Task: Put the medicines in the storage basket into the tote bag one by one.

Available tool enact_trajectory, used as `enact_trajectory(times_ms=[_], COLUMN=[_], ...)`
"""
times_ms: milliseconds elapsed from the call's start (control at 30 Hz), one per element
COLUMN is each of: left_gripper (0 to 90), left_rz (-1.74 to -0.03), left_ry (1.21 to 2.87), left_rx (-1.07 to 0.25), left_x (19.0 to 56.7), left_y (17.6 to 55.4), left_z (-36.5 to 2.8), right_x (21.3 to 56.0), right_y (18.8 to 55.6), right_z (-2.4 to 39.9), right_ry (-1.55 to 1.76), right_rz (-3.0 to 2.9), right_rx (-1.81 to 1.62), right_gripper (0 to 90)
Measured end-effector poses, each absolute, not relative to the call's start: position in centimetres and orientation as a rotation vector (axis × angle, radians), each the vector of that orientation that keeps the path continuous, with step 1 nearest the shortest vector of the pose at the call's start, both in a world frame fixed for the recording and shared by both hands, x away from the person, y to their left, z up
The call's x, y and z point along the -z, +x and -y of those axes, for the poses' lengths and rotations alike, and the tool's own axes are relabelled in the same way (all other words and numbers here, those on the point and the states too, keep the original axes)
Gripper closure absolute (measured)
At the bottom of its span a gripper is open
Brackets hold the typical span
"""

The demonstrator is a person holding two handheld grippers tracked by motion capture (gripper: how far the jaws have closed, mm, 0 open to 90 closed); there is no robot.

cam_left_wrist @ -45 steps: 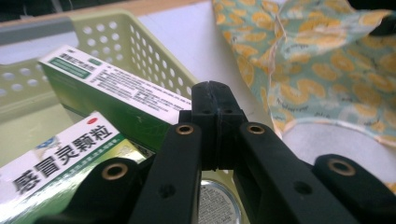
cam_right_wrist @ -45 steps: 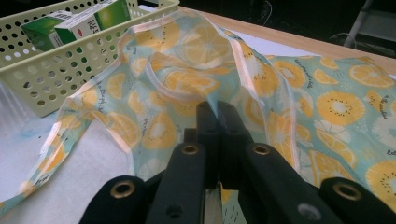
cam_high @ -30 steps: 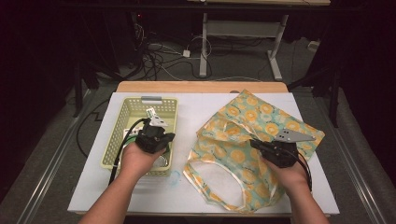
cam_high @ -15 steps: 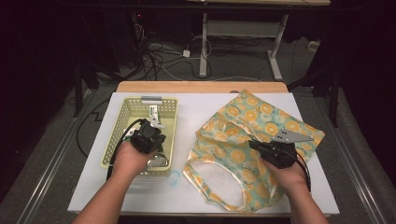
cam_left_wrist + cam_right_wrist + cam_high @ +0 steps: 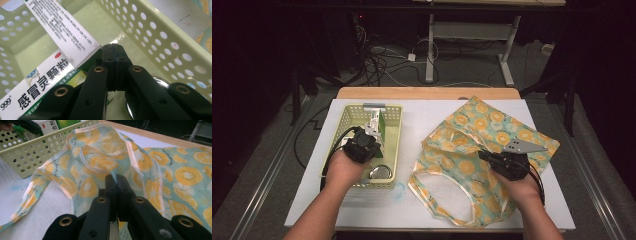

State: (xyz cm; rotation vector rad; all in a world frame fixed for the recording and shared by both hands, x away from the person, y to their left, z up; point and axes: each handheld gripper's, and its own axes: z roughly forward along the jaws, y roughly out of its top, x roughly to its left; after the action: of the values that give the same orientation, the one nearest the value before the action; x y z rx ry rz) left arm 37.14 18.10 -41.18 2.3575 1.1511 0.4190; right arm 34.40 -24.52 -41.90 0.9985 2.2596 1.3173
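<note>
Two hand-held grippers work opposite halves of the surface (image 5: 422, 120) as you appear to be packing items from the basket (image 5: 393, 145) into the fruit-print bag (image 5: 472, 150). Your left hand-held gripper (image 5: 113, 50), at nine o'clock on the surface, sits inside the basket with its jaws pressed together, tips just beside the corner of a white-and-green medicine box (image 5: 62, 47); whether that corner is pinched cannot be told. A round metal tin (image 5: 380, 173) lies in the basket at six o'clock from the box. Your right hand-held gripper (image 5: 115, 181), at four o'clock, is clamped on the bag's fabric near the opening, lifting a fold. The step in hand looks like picking the box. Next, you likely need a firm grip on the box, a lift clear of the basket wall, and the bag's mouth held open.
</note>
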Motion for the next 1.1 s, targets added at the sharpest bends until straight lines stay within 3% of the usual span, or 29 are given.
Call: enact_trajectory(times_ms=[367, 567, 700, 733, 900, 1100], left_gripper=[83.0, 54.4, 24.5, 21.3, 21.4, 32.6], left_rz=[-1.168, -1.282, -1.395, -1.412, -1.474, -1.516], left_ry=[2.141, 2.044, 2.021, 2.020, 2.024, 2.056], left_rx=[-0.414, -0.396, -0.433, -0.425, -0.375, -0.349], left_x=[39.4, 39.3, 39.8, 40.0, 40.9, 41.5], left_y=[37.3, 39.6, 41.4, 41.9, 43.6, 44.6], left_z=[-18.9, -19.3, -19.1, -19.2, -19.3, -19.1], right_x=[41.8, 41.8, 41.8, 41.9, 41.9, 42.0], right_y=[34.3, 34.3, 34.4, 34.4, 34.4, 34.5], right_z=[24.7, 24.7, 24.8, 24.8, 24.9, 25.0], right_ry=[1.003, 1.003, 1.009, 1.009, 1.010, 1.015], right_rz=[-2.255, -2.254, -2.252, -2.253, -2.254, -2.257], right_rx=[-1.320, -1.322, -1.324, -1.324, -1.325, -1.325], right_gripper=[90.0, 90.0, 90.0, 90.0, 90.0, 90.0])
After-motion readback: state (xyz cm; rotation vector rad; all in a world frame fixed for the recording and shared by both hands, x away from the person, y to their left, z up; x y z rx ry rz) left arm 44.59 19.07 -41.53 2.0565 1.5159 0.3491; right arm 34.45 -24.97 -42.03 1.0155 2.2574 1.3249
